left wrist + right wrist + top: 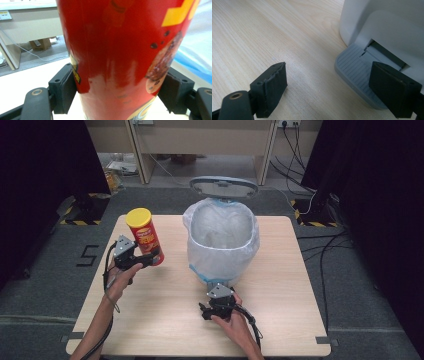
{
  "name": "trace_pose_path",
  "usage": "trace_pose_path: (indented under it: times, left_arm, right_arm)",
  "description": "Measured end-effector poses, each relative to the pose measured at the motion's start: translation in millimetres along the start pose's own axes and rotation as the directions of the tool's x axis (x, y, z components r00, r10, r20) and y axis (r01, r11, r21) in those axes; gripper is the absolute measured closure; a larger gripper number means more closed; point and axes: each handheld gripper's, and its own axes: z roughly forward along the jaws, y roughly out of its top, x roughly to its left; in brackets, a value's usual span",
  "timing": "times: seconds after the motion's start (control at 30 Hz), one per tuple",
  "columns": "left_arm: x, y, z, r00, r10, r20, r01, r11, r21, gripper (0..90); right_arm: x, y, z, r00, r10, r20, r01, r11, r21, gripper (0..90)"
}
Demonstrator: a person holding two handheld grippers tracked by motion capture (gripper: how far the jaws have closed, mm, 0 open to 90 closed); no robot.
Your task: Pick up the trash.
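Holding the red chip can upright above the table, left gripper closed firmly on its lower body. Keeping the right gripper wide open and empty, one jaw hovering over the grey pedal of the lined bin. Judging best: keeping the lid raised, carrying the can level over the bag opening, releasing low.

The crisp can is red with a yellow lid; the pedal bin is white, its ribbed pedal grey, on a pale wood-grain table.
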Motion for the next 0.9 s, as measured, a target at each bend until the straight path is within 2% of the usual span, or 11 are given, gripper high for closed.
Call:
trace_pose_path:
  times: [0.07, 0.5, 0.9]
  left_arm:
    - [-1.4, 2.5, -1.4, 1.0000, 0.008, 0.003, -0.008, 1.0000, -0.001, 23.8]
    - [-6.8, 19.5, -13.4, 0.9983, -0.024, 0.054, 0.025, 0.9994, -0.023, 23.8]
    - [-10.1, 40.4, -21.0, 0.9973, -0.010, 0.073, 0.012, 0.9994, -0.033, 23.8]
  right_arm:
    - [-0.2, -0.1, 0.0, 1.0000, -0.001, 0.000, 0.001, 1.000, -0.001, 15.3]
    - [-0.3, -0.1, 0.0, 1.0000, -0.002, -0.001, 0.002, 1.000, 0.000, 15.3]
    - [0.4, -0.1, -0.1, 1.0000, 0.001, -0.001, -0.001, 1.000, 0.002, 15.1]
